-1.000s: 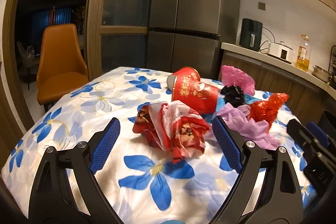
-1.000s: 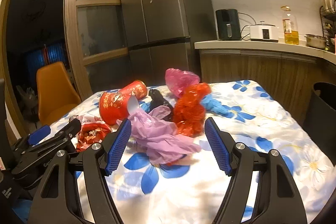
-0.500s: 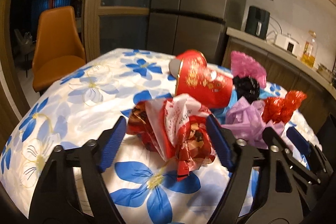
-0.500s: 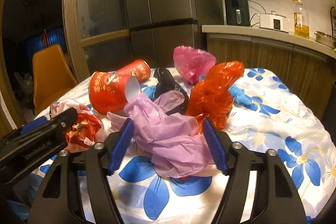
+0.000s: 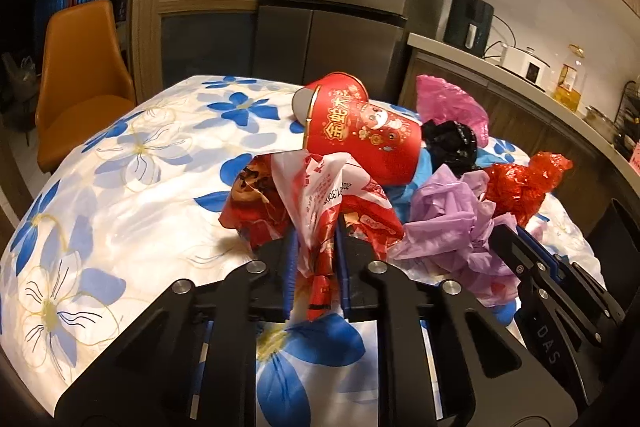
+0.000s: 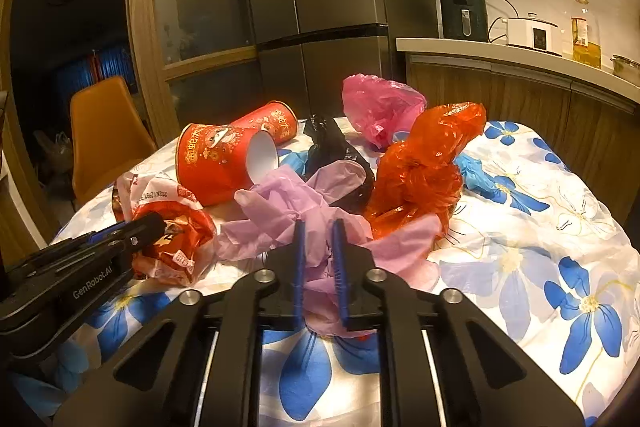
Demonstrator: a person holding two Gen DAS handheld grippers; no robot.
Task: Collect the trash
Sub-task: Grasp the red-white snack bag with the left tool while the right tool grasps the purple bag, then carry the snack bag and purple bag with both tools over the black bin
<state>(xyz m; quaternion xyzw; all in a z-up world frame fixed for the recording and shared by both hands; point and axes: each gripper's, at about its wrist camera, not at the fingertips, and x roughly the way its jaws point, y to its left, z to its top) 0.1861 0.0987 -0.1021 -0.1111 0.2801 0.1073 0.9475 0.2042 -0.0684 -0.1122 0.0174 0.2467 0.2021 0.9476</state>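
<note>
"GenRobot.AI" in white on the left gripper point(image 6: 86, 277) body, "DAS" on the right gripper point(image 5: 548, 345) body, gold Chinese characters incl. "金蛇大" on the red paper cup point(image 5: 360, 135), partial upside-down date digits on the crumpled wrapper point(image 5: 320, 199), rest unreadable.

The surface wears a white cloth point(image 5: 132, 187) printed with blue flowers and faint yellow-outlined blossoms. The crumpled snack wrapper point(image 5: 320, 203) is red and white with dark print. 2 paper cups point(image 6: 216, 159) are red with gold characters and cartoon figures, white inside. The plastic bags run lilac point(image 6: 288, 211), translucent orange-red point(image 6: 424, 163), pink point(image 6: 380, 107) and black point(image 6: 328, 143), with a blue scrap point(image 6: 476, 175) beside them. The left gripper point(image 5: 316, 259) and right gripper point(image 6: 318, 255) are black with blue-padded fingers point(image 6: 298, 259). The chair point(image 5: 80, 67) is orange.
</note>
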